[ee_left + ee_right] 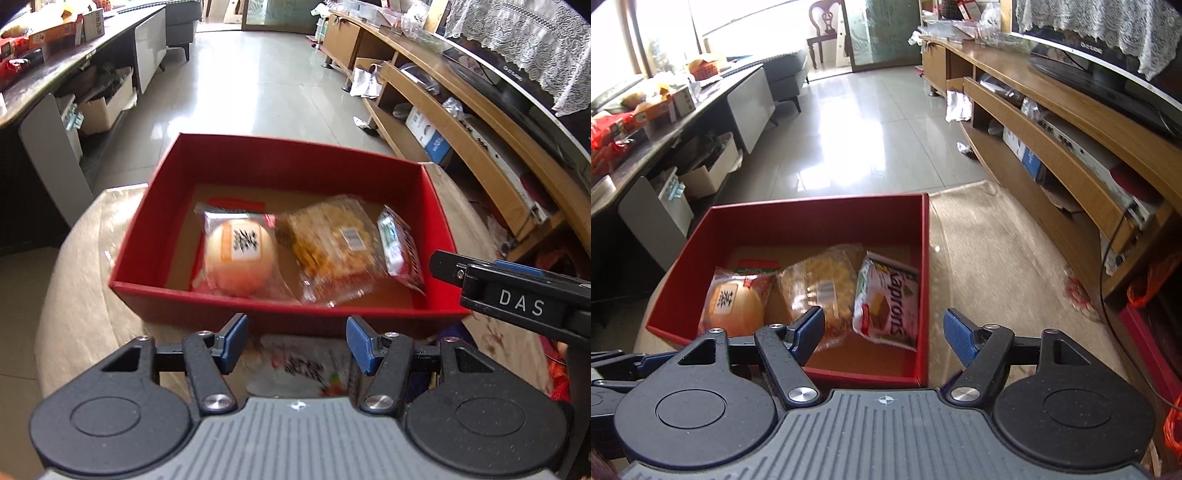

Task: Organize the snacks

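A red box (pixel 288 147) stands on a round, cloth-covered table (pixel 74 295). Inside lie a round bun in clear wrap (pixel 240 254), a crispy golden snack in clear wrap (pixel 328 243) and a white Kaprons packet (pixel 399 243) against the right wall. My left gripper (pixel 298 343) hovers just before the box's near wall, shut on a white snack packet with red print (pixel 303 369). In the right wrist view, my right gripper (pixel 884 336) stands open over the near right corner of the box (pixel 812 206), with nothing gripped; the Kaprons packet (pixel 886 306) lies beyond it.
A wooden TV stand (pixel 461 122) with a television runs along the right. A dark counter (pixel 44 85) loaded with boxes lines the left, with cartons under it. Shiny tiled floor (pixel 251 85) lies beyond the table. Red bags (pixel 1145 332) sit at the table's right.
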Available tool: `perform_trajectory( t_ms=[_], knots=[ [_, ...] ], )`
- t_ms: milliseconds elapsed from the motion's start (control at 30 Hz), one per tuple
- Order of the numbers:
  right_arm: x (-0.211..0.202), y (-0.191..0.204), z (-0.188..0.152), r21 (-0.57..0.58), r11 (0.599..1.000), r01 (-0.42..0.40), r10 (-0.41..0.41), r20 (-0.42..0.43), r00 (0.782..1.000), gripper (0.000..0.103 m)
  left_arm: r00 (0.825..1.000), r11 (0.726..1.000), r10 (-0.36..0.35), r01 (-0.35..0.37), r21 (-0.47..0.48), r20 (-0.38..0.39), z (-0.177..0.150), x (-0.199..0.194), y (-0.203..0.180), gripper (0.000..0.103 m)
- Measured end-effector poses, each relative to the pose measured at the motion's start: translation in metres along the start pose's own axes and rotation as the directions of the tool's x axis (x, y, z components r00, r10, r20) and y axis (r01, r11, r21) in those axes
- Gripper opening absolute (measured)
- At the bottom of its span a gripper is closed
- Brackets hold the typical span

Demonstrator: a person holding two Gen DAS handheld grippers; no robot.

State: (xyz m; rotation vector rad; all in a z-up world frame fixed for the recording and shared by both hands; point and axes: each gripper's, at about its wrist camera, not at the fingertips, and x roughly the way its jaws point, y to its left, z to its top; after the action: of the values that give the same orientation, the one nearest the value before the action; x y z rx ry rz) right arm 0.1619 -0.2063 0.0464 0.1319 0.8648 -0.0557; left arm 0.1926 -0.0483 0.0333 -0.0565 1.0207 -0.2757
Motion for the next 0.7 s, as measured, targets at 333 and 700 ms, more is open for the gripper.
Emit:
perform_trajectory(
  t_ms=[333, 700],
  knots=[
    [-0.019, -0.002, -0.017, -0.014, 1.000, -0.013, 0.013, -0.007, 1.000, 0.078, 0.997, 1.000, 0.005, -0.003, 0.030, -0.077, -0.020, 0.025, -0.016, 0.061],
    [-0.011, -0.009, -0.022, -0.027, 0.999, -0.035, 0.034, -0.049, 0.998, 0.080, 0.991, 0.999, 0.039, -0.041, -0.019, -0.126, -0.016, 0.073, -0.012, 0.076]
  ],
)
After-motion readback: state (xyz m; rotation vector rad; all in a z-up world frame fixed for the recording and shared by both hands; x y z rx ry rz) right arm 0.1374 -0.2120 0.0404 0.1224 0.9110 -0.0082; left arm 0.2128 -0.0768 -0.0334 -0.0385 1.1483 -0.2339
